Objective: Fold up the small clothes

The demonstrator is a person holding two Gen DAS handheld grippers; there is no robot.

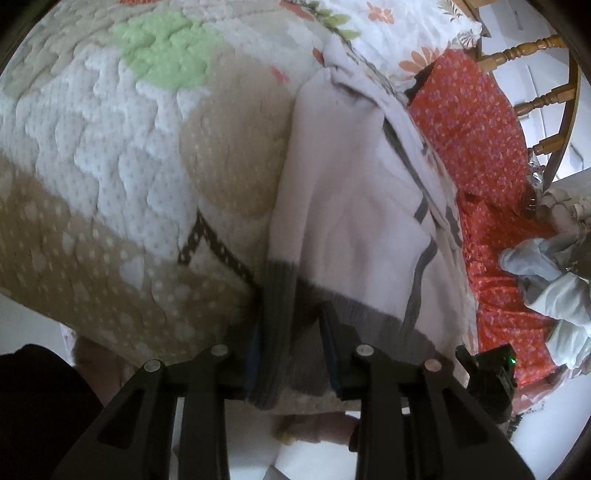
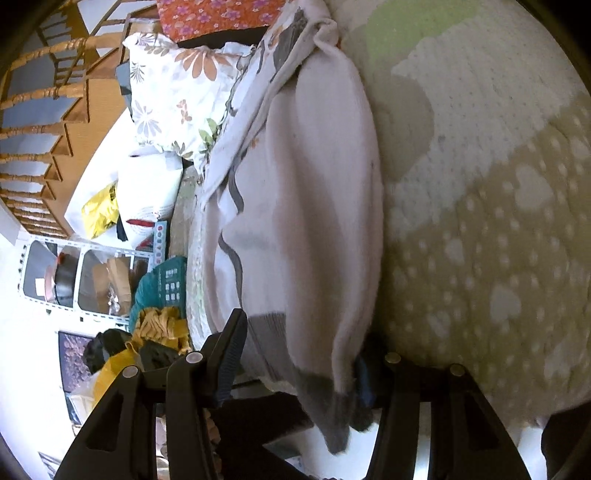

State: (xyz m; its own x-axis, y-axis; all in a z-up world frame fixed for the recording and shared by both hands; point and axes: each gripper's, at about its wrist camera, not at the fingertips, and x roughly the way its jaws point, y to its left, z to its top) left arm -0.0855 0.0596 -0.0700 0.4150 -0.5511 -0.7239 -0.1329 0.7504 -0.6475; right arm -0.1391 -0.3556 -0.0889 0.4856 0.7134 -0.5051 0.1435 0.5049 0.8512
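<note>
A white knitted garment point(image 1: 343, 206) with a grey ribbed hem point(image 1: 277, 306) lies lengthwise on a quilted bed cover point(image 1: 110, 155). My left gripper point(image 1: 291, 321) is shut on a bunched part of that hem at the near edge of the bed. In the right wrist view the same garment point(image 2: 314, 192) runs away from me, and its grey hem point(image 2: 321, 391) droops over the bed's edge. My right gripper point(image 2: 301, 336) is shut on a thick fold of it. Its right finger is mostly hidden behind the cloth.
A red flowered cloth point(image 1: 476, 155) and a flowered pillow point(image 1: 399, 33) lie beyond the garment, by a wooden chair point(image 1: 546, 96). Pale clothes point(image 1: 554, 284) are heaped on the right. Beside the bed stand a teal basket point(image 2: 162, 284), yellow cloth point(image 2: 159, 325) and a shelf point(image 2: 74, 273).
</note>
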